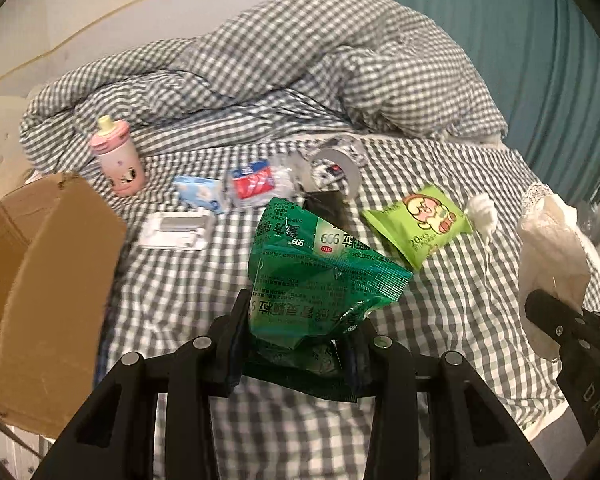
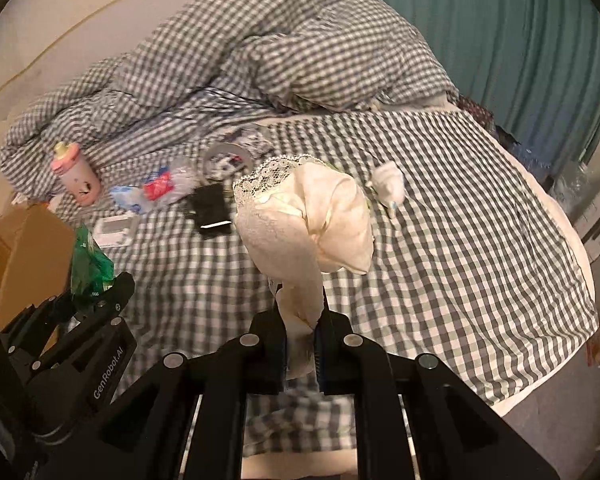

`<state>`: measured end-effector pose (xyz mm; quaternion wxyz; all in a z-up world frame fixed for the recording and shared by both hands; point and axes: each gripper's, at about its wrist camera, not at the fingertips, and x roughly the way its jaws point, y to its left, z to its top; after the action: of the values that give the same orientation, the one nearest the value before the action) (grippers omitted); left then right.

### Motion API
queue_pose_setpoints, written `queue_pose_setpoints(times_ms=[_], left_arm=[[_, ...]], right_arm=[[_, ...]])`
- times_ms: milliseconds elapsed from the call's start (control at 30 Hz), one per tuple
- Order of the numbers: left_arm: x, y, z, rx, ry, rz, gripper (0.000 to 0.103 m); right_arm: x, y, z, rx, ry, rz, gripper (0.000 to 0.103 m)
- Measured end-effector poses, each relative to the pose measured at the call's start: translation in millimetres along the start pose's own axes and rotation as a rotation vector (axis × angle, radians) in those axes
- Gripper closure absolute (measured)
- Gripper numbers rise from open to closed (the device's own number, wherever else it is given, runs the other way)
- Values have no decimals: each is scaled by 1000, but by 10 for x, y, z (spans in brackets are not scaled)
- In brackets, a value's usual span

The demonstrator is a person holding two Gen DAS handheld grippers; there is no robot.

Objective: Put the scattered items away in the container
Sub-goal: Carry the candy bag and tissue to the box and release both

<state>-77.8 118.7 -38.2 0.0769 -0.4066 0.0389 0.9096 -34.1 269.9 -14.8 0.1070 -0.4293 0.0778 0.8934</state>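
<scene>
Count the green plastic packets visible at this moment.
2. The dark green foil medicine packet is pinched in the left gripper; the light green cartoon wipes pack lies on the checked bedsheet. Others may be hidden.

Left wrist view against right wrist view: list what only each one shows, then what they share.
Only the left wrist view shows the lime green wipes pack lying flat on the bed; in the right wrist view the held cloth covers that spot.

Only the right wrist view shows the clutter on the floor by the curtain.

Both show the left gripper shut on the dark green bag, the right gripper shut on the cream lace-trimmed cloth, the cardboard box, the pink cup, the tape roll and the checked bedsheet.
</scene>
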Motion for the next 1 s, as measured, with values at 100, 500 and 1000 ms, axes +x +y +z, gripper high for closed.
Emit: queue_pose_setpoints(times_ms=[100,500,1000], left_arm=[[-143,174,26,-13,-12,9,64],[-720,1342,206,-129,-75,102,64],[-678,2929,-196,-362,11,254,64]], right_arm=[[-154,202,42,-27,-20,7,94],[-598,1415,156,-197,-71,109,93],[-436,3180,-135,-461,19,325,93]])
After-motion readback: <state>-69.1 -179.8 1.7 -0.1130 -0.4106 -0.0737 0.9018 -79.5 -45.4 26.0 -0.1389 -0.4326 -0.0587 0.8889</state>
